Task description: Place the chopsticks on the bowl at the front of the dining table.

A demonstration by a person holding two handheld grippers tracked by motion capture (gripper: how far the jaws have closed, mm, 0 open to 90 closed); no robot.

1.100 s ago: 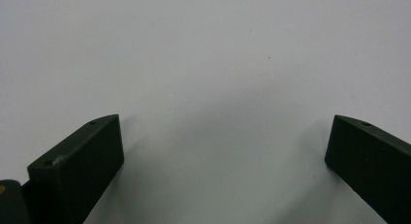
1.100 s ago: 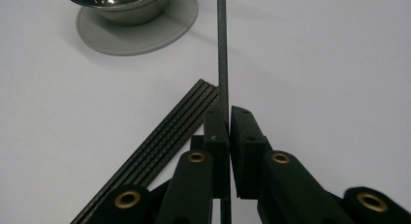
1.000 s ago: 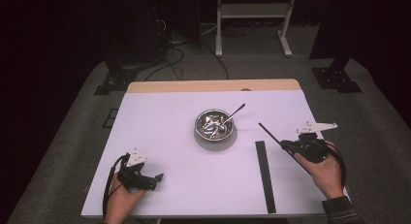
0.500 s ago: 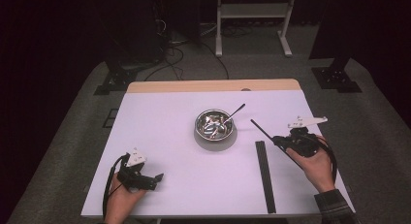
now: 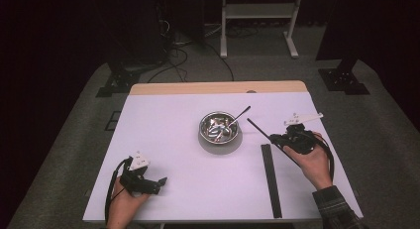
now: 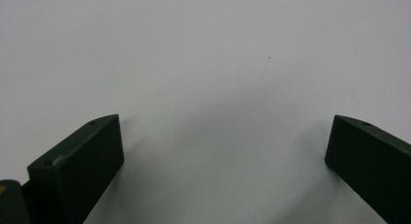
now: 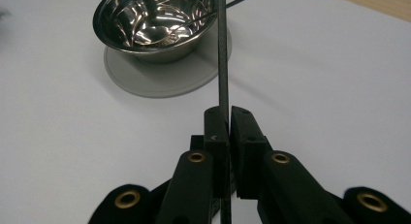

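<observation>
i have a thin black stick (image 7: 222,64) pinched between the jaws of my right gripper (image 5: 283,138), which are closed tight on it near one end. in the right gripper view the stick runs straight up from the jaws, and its far tip sits over the rim of the steel bowl (image 5: 218,128). from the high view the stick slants off the worktop (image 5: 168,120), out from the gripper toward the bowl, with the gripper near the right edge.

i judge the step in hand to be carrying this stick to the bowl and laying it in. to do it well i would keep the grip firm, since a thin rod held near its end can swivel between the pads. i would bring the free tip in over the rim, lower it until the stick leans on the rim or the bottom, and only then loosen the jaws. a knock on the rim could shove the bowl.

my left gripper (image 5: 161,181) rests near the front left corner, jaws spread wide with bare worktop between them, holding nothing.

the bowl stands about mid worktop on a flat round grey mat (image 7: 160,78). inside it lies cutlery: a spoon (image 5: 236,116) with its handle sticking out over the rim toward the far right, plus other shiny pieces i cannot sort out among the reflections. more black sticks (image 5: 270,177) lie flat side by side near the front right, well apart from the bowl.
</observation>
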